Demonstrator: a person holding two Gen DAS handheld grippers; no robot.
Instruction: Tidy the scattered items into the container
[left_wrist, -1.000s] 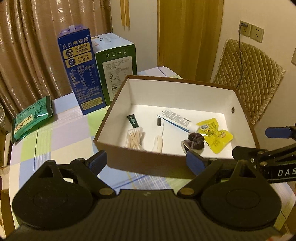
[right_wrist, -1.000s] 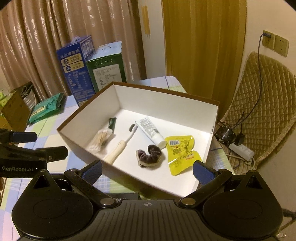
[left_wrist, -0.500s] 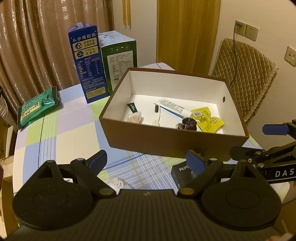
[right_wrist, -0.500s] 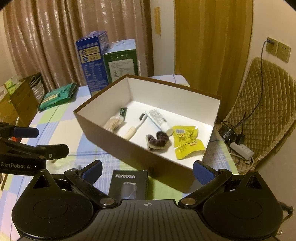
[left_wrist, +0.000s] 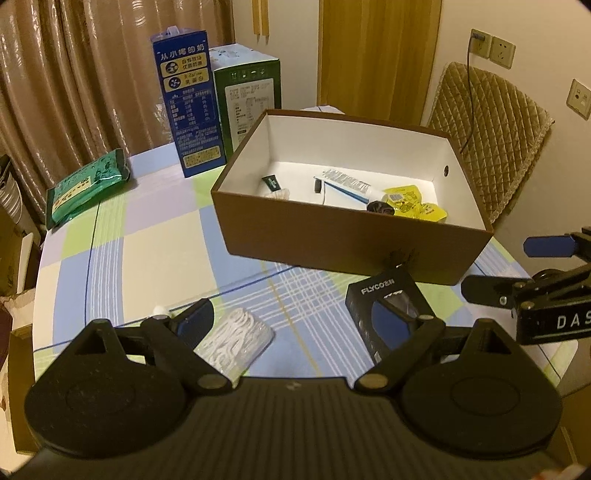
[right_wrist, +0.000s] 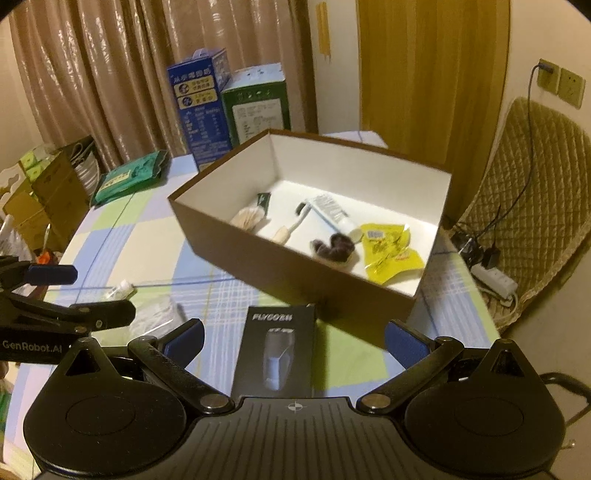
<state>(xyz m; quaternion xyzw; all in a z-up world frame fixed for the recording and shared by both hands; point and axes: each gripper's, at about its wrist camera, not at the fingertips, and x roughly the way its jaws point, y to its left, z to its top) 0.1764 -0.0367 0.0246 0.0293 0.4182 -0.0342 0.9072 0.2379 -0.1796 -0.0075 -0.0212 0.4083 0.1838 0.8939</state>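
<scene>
I am part way through the job. The brown box (right_wrist: 295, 266) sits in the middle of the right wrist view, and a few things already lie inside it: a toothbrush (right_wrist: 291, 229), a white tube (right_wrist: 334, 216), a dark hair tie (right_wrist: 334, 246), a yellow packet (right_wrist: 389, 245), a bundle of cotton swabs (right_wrist: 247, 218) and a small green sachet (right_wrist: 263, 201).

Some things are left out on the checked tablecloth (left_wrist: 147, 254). A black FLYCO box (right_wrist: 275, 356) lies low in the middle of the right wrist view, just in front of the brown box. A clear bag of white floss picks (left_wrist: 232, 341) lies in the lower left of the left wrist view. A tiny bottle (right_wrist: 118, 290) sits at the left of the right wrist view, near the bag. I think these three must go in.

My right tongs (right_wrist: 293, 341) are wide open and hold nothing; the black FLYCO box shows between the two tips. My left tongs (left_wrist: 310, 325) are wide open too and hold nothing, and one blue tip is just beside the bag.

A green pack (left_wrist: 86, 186) and two tall cartons (left_wrist: 218, 110) stand at the far side of the table. I cannot tell if they belong in the box.
</scene>
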